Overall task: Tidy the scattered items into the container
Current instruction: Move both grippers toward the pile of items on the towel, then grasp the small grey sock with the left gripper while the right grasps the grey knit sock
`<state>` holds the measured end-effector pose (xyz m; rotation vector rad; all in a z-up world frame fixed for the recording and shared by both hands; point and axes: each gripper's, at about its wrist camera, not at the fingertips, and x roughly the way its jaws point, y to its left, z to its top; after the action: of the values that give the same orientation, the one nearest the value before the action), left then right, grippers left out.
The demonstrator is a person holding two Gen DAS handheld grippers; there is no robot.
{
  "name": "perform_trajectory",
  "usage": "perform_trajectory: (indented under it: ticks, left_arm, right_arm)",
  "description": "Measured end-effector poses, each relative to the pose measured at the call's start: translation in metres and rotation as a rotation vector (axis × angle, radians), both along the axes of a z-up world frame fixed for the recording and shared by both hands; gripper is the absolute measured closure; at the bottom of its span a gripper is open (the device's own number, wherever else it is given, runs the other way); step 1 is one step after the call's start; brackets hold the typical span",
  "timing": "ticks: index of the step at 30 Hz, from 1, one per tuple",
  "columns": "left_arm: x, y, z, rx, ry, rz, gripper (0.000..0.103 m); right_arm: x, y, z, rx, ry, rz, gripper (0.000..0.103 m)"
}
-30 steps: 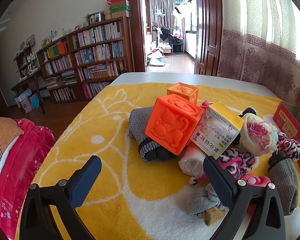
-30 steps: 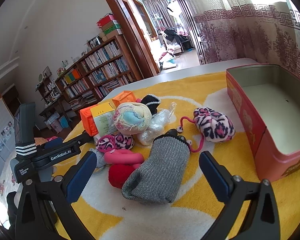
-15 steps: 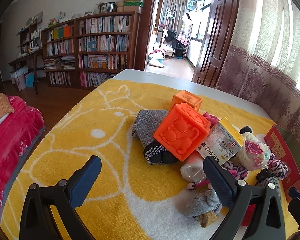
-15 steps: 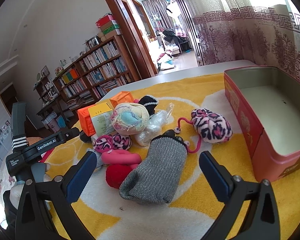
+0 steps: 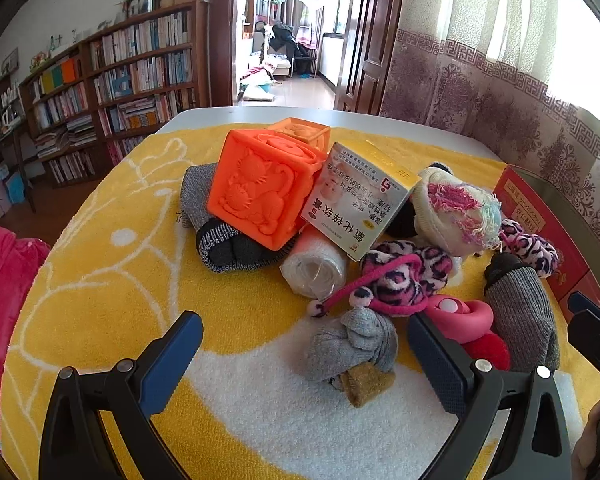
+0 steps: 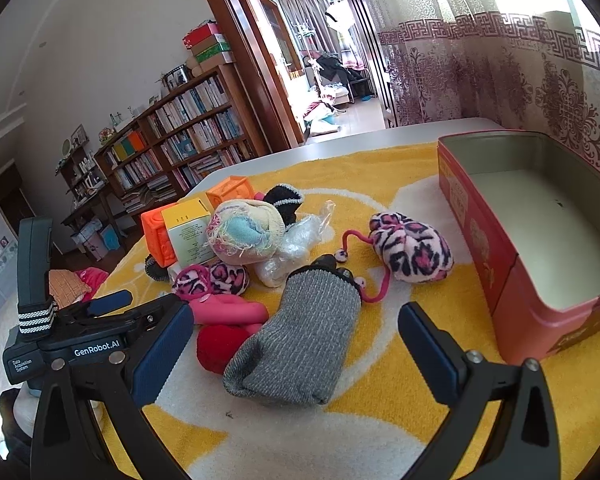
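Note:
A pile of items lies on a yellow towel [image 5: 112, 280]: an orange cube [image 5: 260, 192], a yellow-white box [image 5: 360, 196], a plastic-wrapped roll [image 5: 316, 272], a leopard pouch [image 5: 404, 276], a knotted grey sock [image 5: 352, 344] and a grey sock [image 6: 300, 336]. The red tin [image 6: 496, 240] stands open at the right and holds nothing. My left gripper [image 5: 304, 360] is open, low over the towel, with the knotted grey sock between its fingers. My right gripper [image 6: 296, 356] is open around the near end of the grey sock.
A second leopard pouch [image 6: 412, 248] lies between the pile and the tin. A pink toy [image 6: 232, 312] and a red ball [image 6: 216, 344] lie by the left gripper's body [image 6: 80, 344]. Bookshelves [image 5: 120, 80] and a doorway stand beyond the table.
My left gripper has moved forward and to the right, closer to the pile, onto the knotted grey sock. My right gripper has barely shifted.

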<state>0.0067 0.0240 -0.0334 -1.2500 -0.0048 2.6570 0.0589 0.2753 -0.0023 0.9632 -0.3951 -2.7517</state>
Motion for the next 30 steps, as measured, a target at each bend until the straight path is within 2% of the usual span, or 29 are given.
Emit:
perform_trajectory:
  ticks: [4, 7, 11, 16, 24, 26, 27, 28, 30]
  left_arm:
    - [-0.002, -0.006, -0.007, 0.024, -0.019, 0.005, 0.000]
    - [-0.001, 0.003, -0.010, -0.004, -0.026, -0.026, 0.000]
    - [-0.005, 0.014, -0.018, -0.025, -0.088, -0.083, 0.000]
    - [-0.006, 0.024, -0.023, -0.095, -0.112, -0.084, 0.000]
    - [-0.009, 0.023, -0.022, -0.097, -0.114, -0.066, 0.000]
    - [-0.009, 0.021, -0.020, -0.066, -0.109, -0.075, 0.000]
    - [-0.007, 0.017, -0.017, -0.022, -0.099, -0.087, 0.003]
    - [-0.006, 0.013, -0.014, 0.019, -0.088, -0.095, 0.021]
    - [-0.003, 0.008, -0.012, 0.056, -0.076, -0.109, 0.044]
  right_arm:
    - [0.001, -0.003, 0.000, 0.017, 0.003, 0.009, 0.000]
    - [0.001, -0.004, 0.000, 0.019, 0.004, 0.011, 0.000]
    - [0.002, -0.004, 0.001, 0.021, 0.005, 0.010, 0.000]
    - [0.003, -0.004, 0.002, 0.033, 0.010, 0.004, 0.001]
    - [0.004, -0.006, 0.004, 0.058, 0.021, -0.002, 0.002]
    - [0.006, -0.007, 0.005, 0.068, 0.032, -0.006, 0.002]
    - [0.006, -0.007, 0.006, 0.074, 0.034, -0.007, 0.002]
    - [0.006, -0.007, 0.006, 0.075, 0.033, -0.008, 0.003]
    - [0.005, -0.007, 0.004, 0.072, 0.021, -0.006, 0.007]
